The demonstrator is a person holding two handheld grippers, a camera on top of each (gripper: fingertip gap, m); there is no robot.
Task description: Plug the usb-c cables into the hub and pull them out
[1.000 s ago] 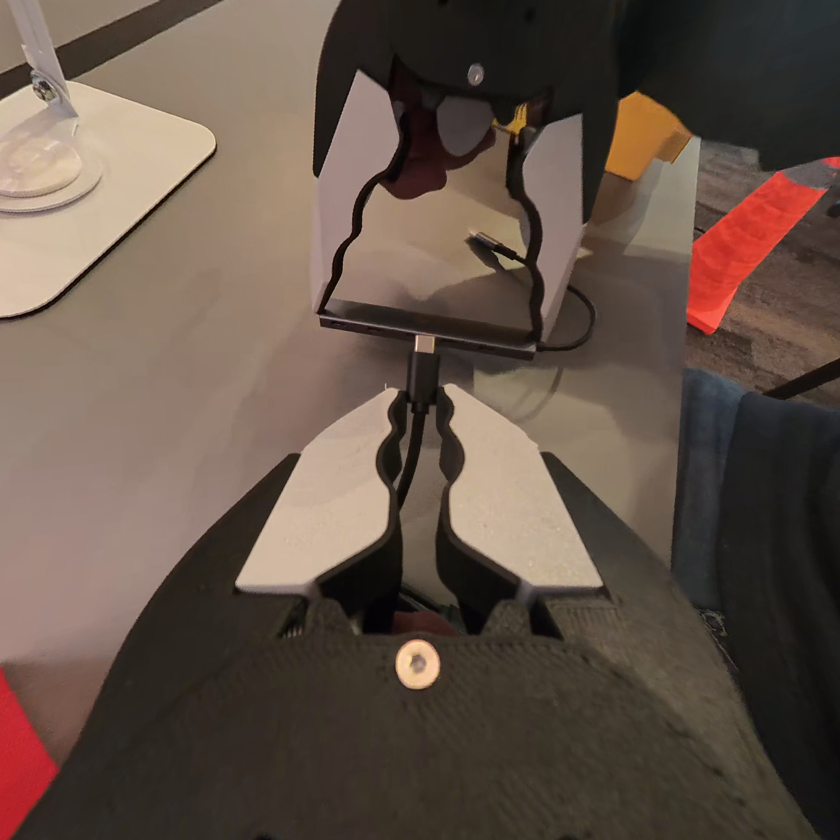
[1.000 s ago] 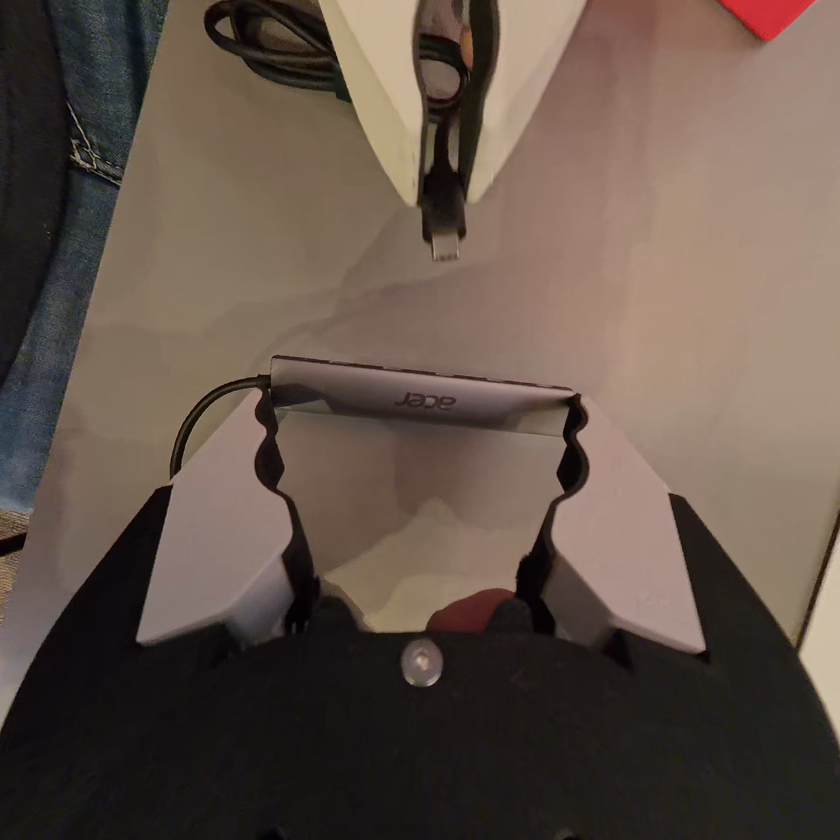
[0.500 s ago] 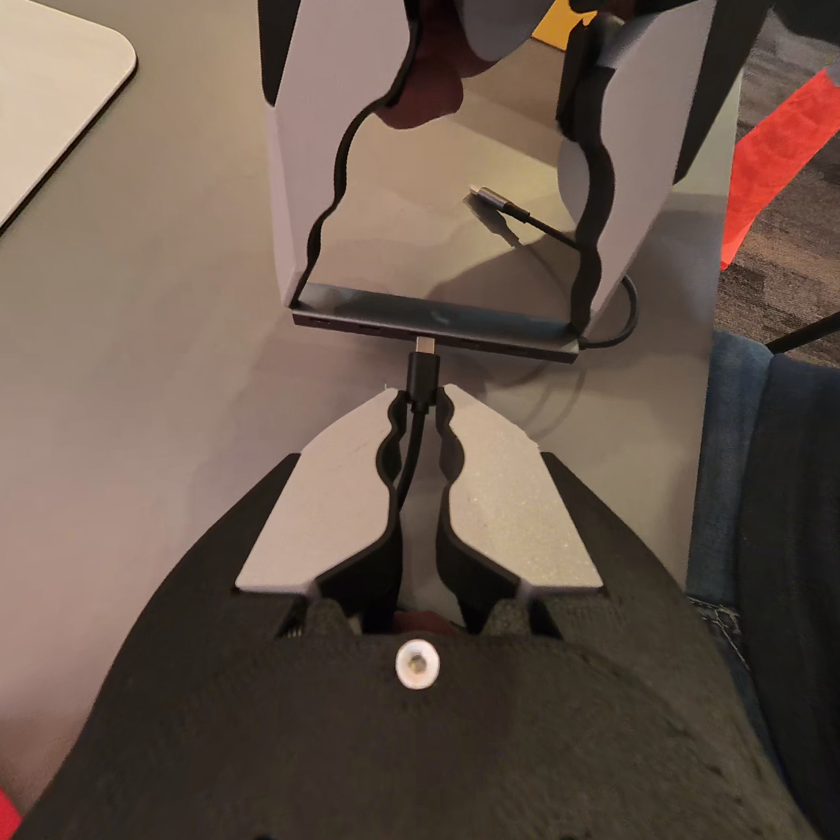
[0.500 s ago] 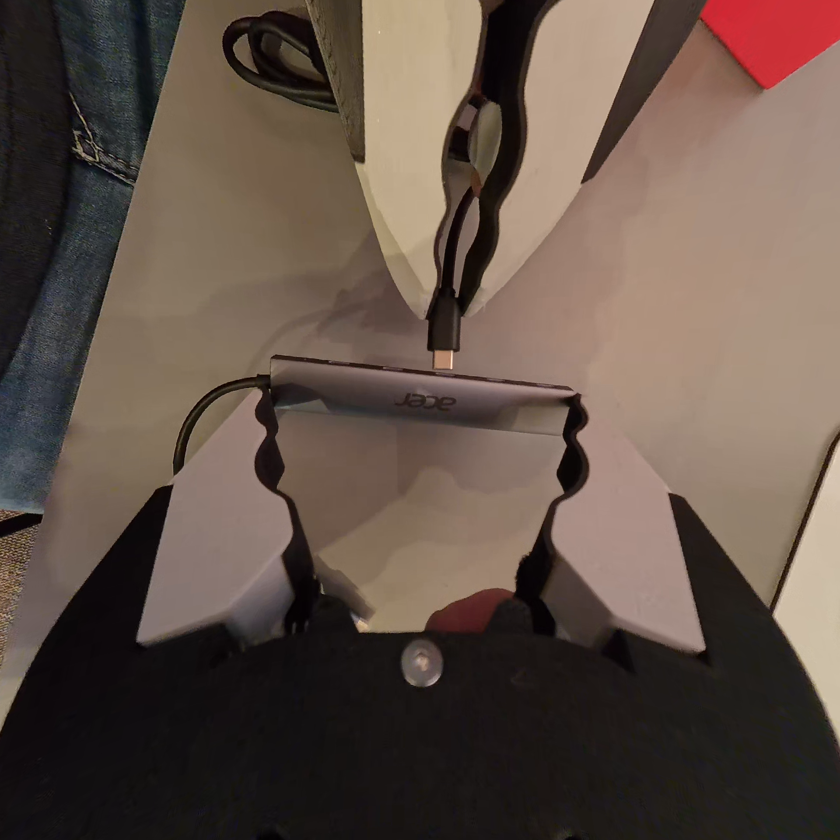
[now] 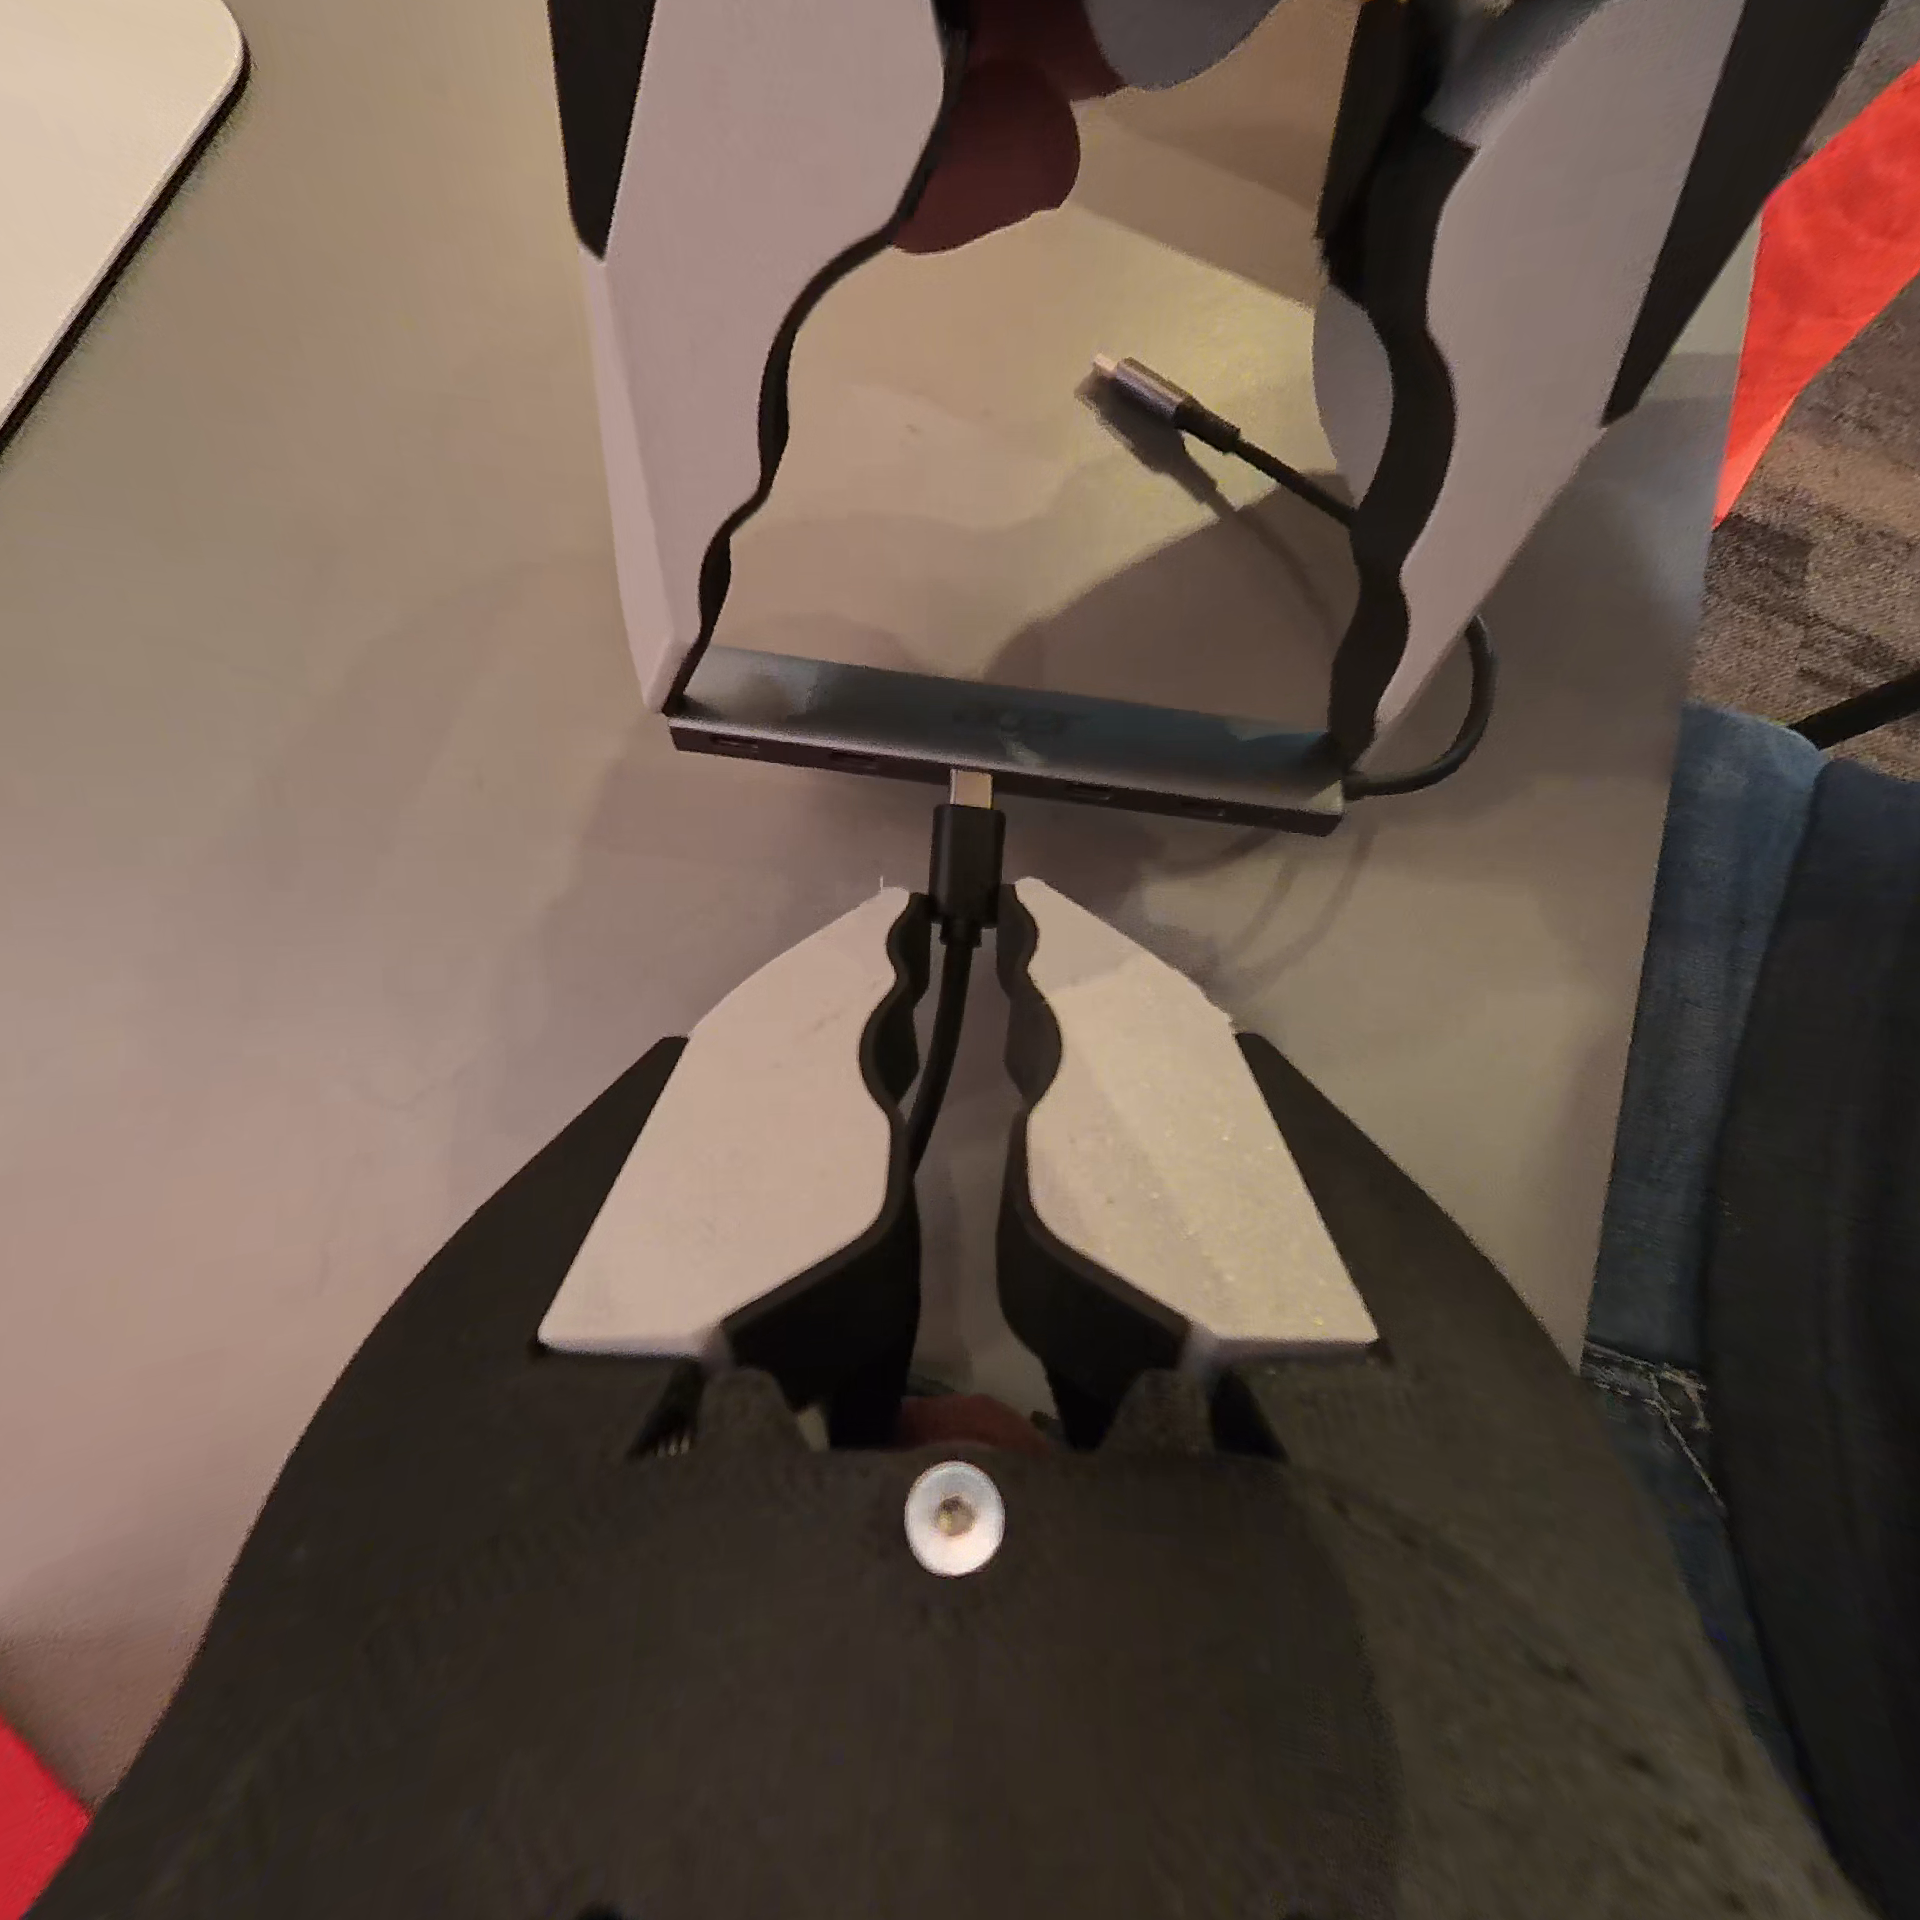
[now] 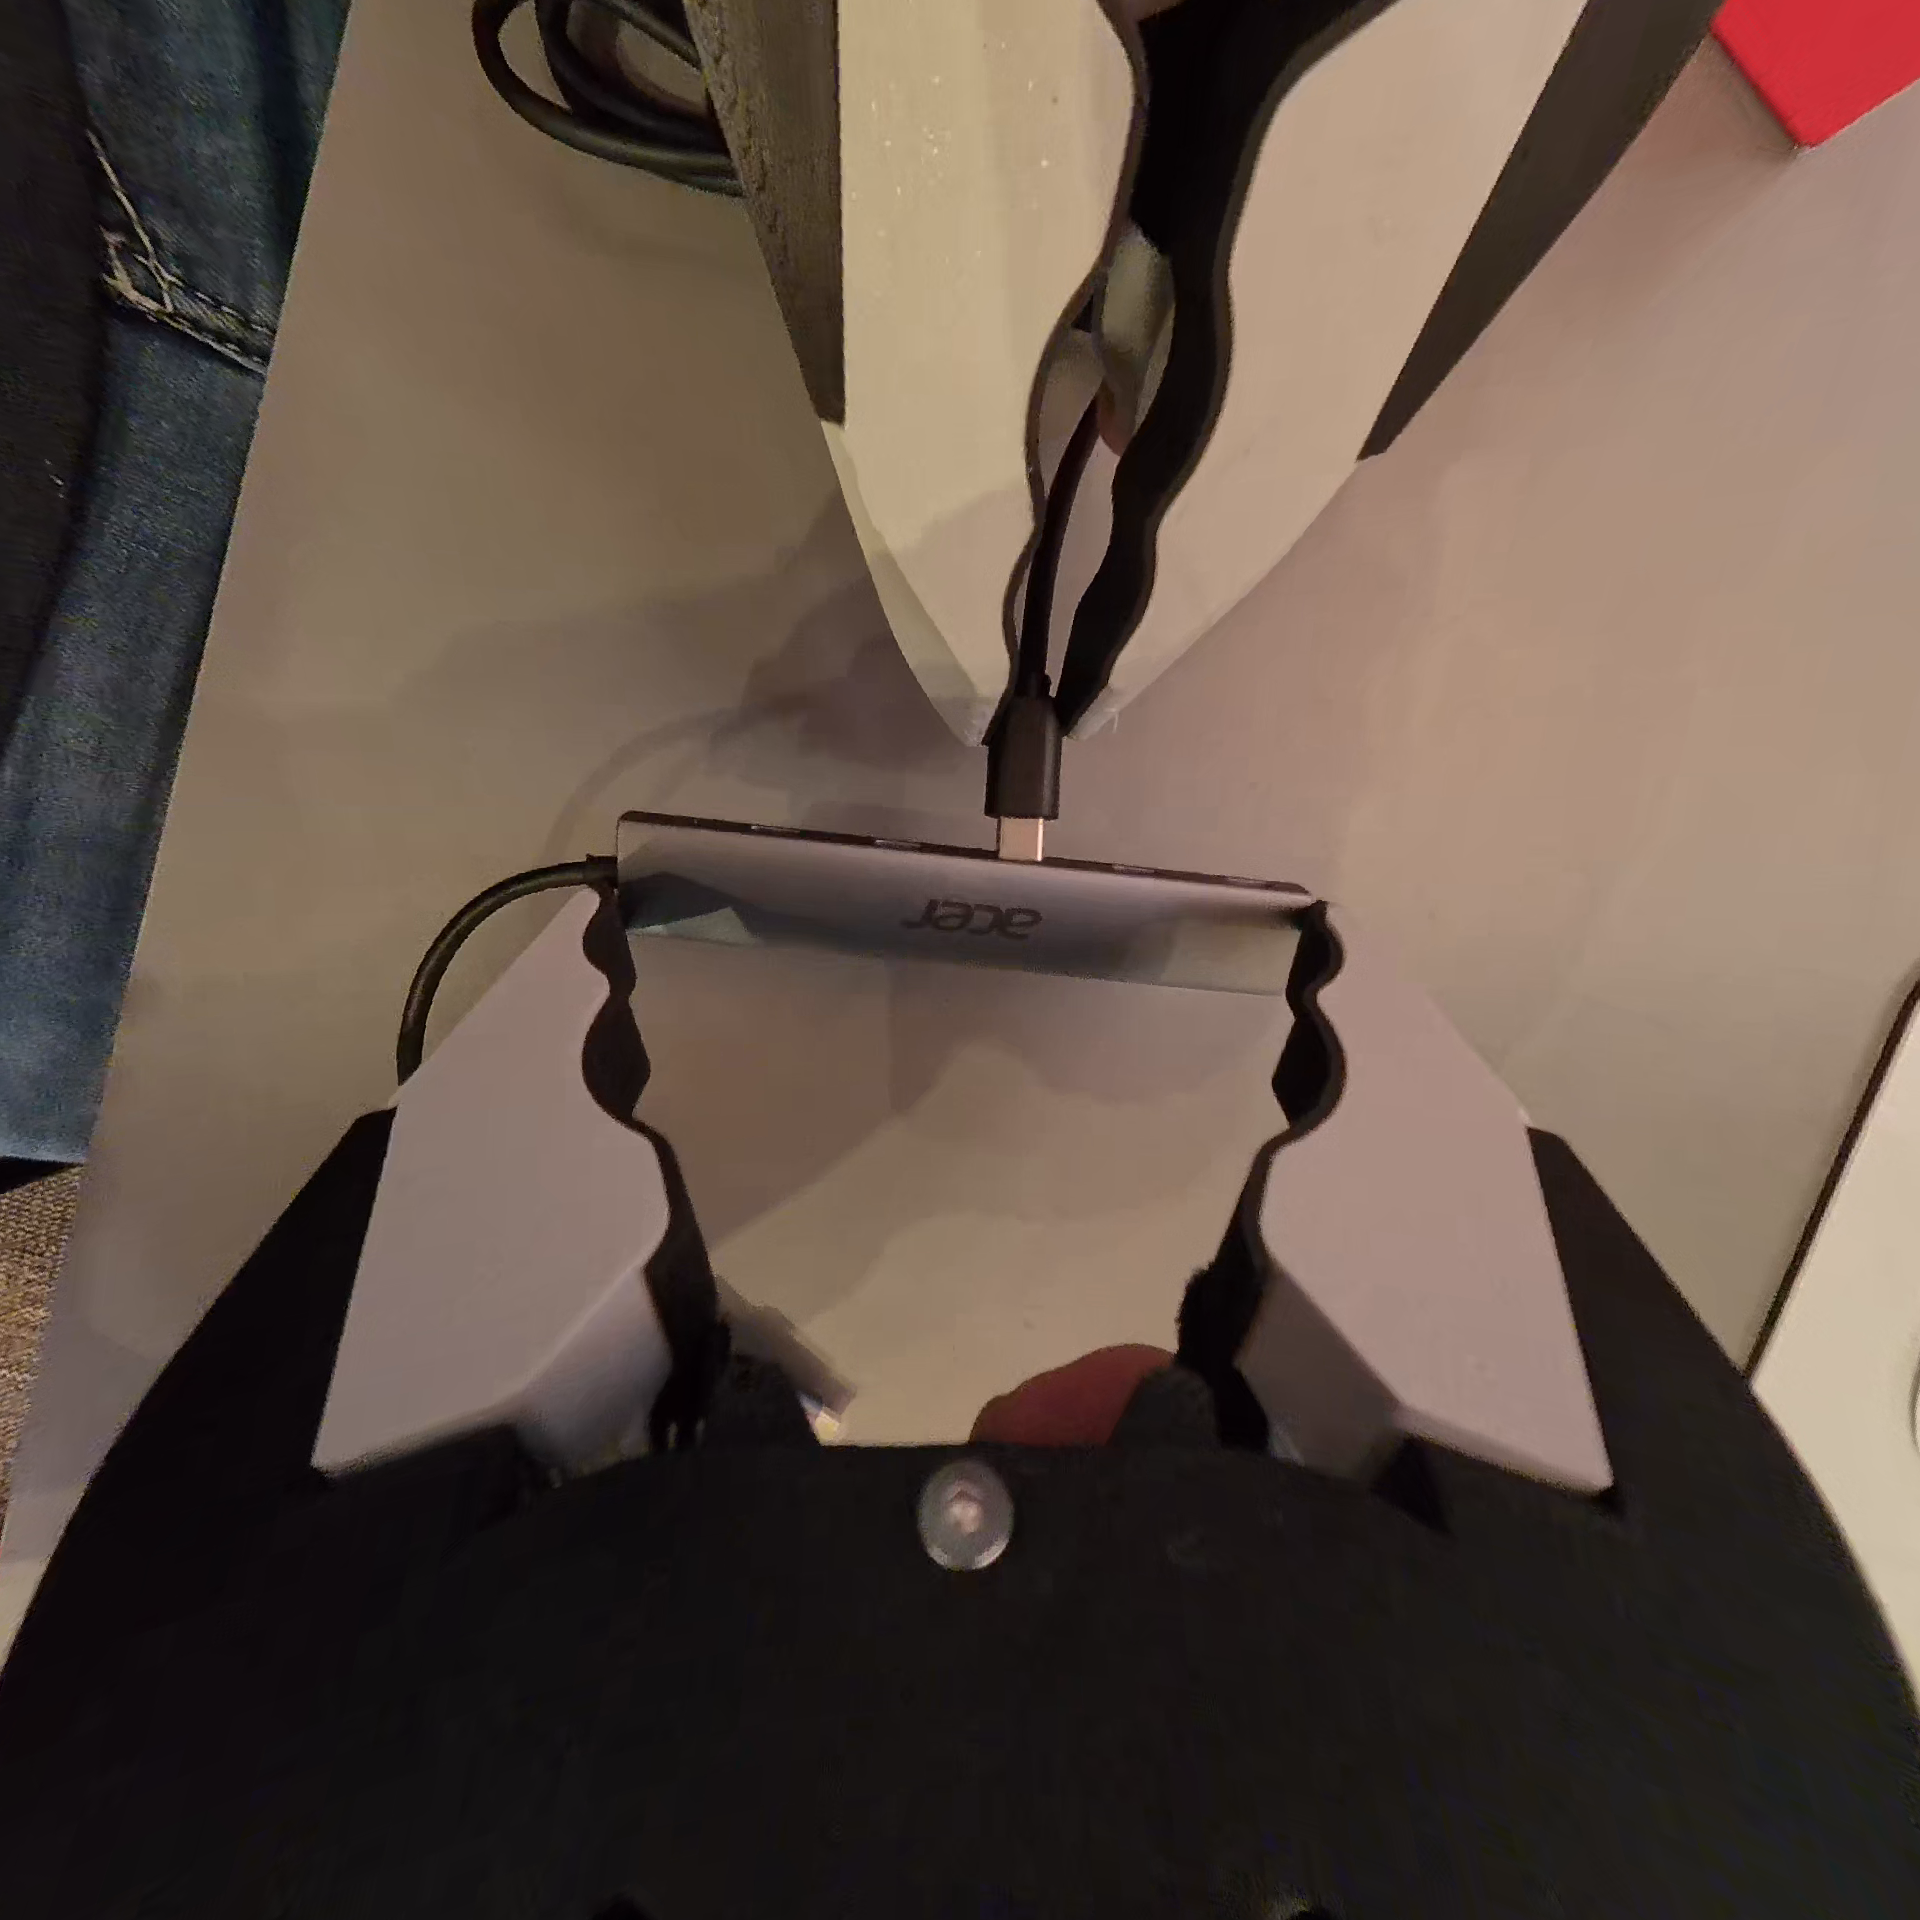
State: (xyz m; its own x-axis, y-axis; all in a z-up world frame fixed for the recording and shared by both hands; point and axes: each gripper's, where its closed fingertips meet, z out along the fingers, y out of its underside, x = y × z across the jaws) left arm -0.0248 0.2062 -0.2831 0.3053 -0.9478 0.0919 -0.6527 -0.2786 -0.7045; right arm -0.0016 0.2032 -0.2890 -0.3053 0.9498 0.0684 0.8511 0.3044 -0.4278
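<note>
A slim grey hub (image 6: 790,894) lies flat on the grey table. My right gripper (image 6: 964,920) is shut on it, one finger at each short end. It also shows at the top of the left wrist view (image 5: 1018,727), with the hub (image 5: 831,701) between its fingers. My left gripper (image 5: 961,899) is shut on a black usb-c plug (image 5: 968,847). The plug's metal tip meets a middle port on the hub's long side and still shows. In the right wrist view the left gripper (image 6: 1029,727) comes from the top with the plug (image 6: 1023,769).
The hub's own black cable (image 5: 1460,727) loops right and ends in a loose grey connector (image 5: 1138,379). A coil of black cable (image 6: 582,114) lies behind the left gripper. A white pad (image 5: 83,135), red objects (image 5: 1870,208) and a person's jeans (image 5: 1714,1039) border the table. Both grippers' tips are close together, under 4 cm apart.
My left gripper has carried the plug forward across the gap, and its tip now touches the hub's port. The right gripper has kept the hub still.
</note>
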